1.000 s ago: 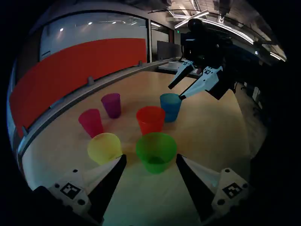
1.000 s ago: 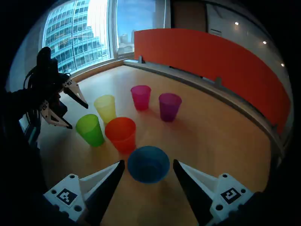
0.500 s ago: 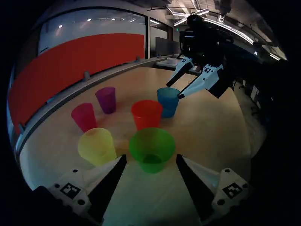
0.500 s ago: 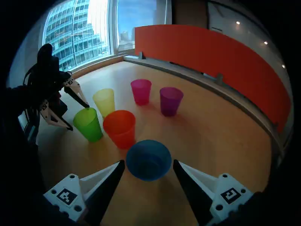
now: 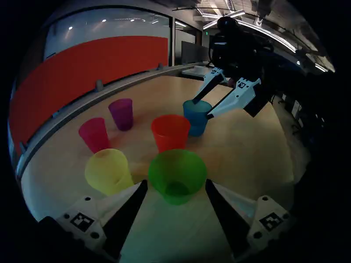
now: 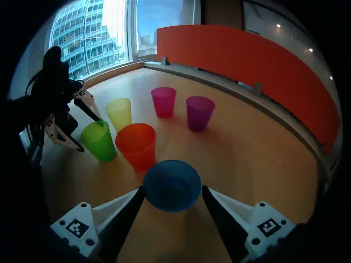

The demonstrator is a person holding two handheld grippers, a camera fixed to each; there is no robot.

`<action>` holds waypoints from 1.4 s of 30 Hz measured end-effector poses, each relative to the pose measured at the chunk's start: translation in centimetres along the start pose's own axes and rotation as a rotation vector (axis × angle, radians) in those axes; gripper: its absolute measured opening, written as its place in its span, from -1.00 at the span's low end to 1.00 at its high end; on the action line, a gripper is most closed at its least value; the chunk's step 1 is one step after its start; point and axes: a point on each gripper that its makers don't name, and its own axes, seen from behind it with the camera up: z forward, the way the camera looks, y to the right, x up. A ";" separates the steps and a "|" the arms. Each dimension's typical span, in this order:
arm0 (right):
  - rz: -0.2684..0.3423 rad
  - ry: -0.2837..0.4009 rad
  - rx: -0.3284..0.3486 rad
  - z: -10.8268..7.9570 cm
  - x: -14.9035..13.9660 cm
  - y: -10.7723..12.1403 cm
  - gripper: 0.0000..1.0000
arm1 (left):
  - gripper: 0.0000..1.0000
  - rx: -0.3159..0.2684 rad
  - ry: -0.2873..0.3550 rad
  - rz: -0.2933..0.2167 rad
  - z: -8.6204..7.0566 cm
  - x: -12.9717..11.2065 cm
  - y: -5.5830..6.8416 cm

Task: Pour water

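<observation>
- Lower centre of the left gripper view: our left tongs are released, straddling the green cup; a lopsided squeeze could tip it.
- Our right tongs, also released, flank the blue cup (whether it holds water, we cannot tell).
- Just beyond, the orange cup crowds both; a careless tilt might knock it.

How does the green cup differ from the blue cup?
The green cup is green, the blue cup blue. The green cup stands between the open left claw's fingers, the blue cup between the open right claw's. The yellow cup stands close beside the green cup, not beside the blue cup. Both stand upright and have the same shape.
</observation>
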 end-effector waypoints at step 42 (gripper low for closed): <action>0.002 0.001 -0.004 2.4 -0.2 0.2 1.00 | 0.67 -0.018 -0.012 -0.004 1.7 -0.1 0.6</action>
